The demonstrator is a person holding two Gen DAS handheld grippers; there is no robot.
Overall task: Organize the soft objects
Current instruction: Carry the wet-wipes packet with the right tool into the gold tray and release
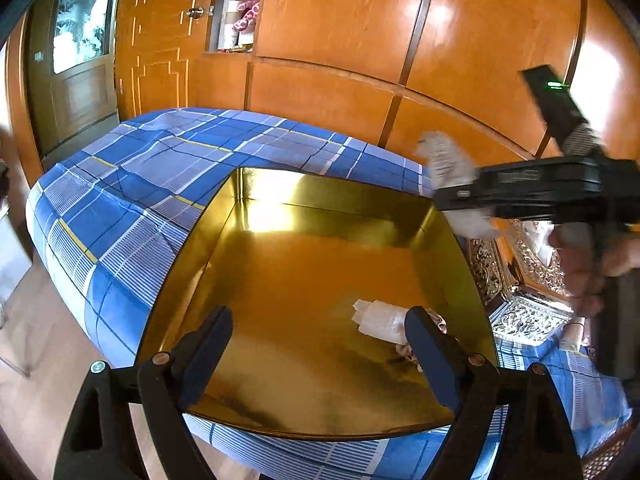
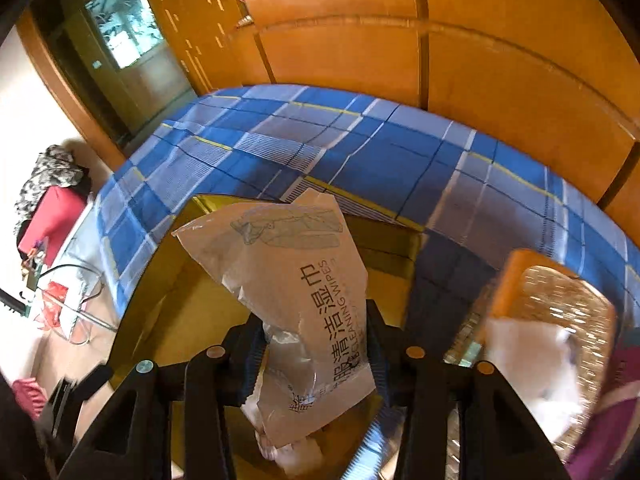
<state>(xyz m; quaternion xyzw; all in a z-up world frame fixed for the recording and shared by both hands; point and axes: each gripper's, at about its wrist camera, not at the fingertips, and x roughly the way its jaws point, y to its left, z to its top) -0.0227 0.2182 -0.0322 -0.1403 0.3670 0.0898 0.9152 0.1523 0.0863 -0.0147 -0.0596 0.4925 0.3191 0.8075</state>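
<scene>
Wipes packet [image 2: 304,304]: clamped between the fingers of the right gripper [image 2: 316,360], hanging above the gold tin [image 1: 304,216], near its right wall. Packet looks soft and crumpled; will likely sag on release.

Progress: a white folded cloth [image 1: 380,320] plus a patterned item already lie on the tin floor, right-hand part. Packet not yet placed. Basket [image 2: 560,320] right of the tin holds more white soft goods. Judged roughly midway.

Left gripper [image 1: 320,356]: jaws wide, empty, poised over the tin's near edge, aimed inward.
</scene>
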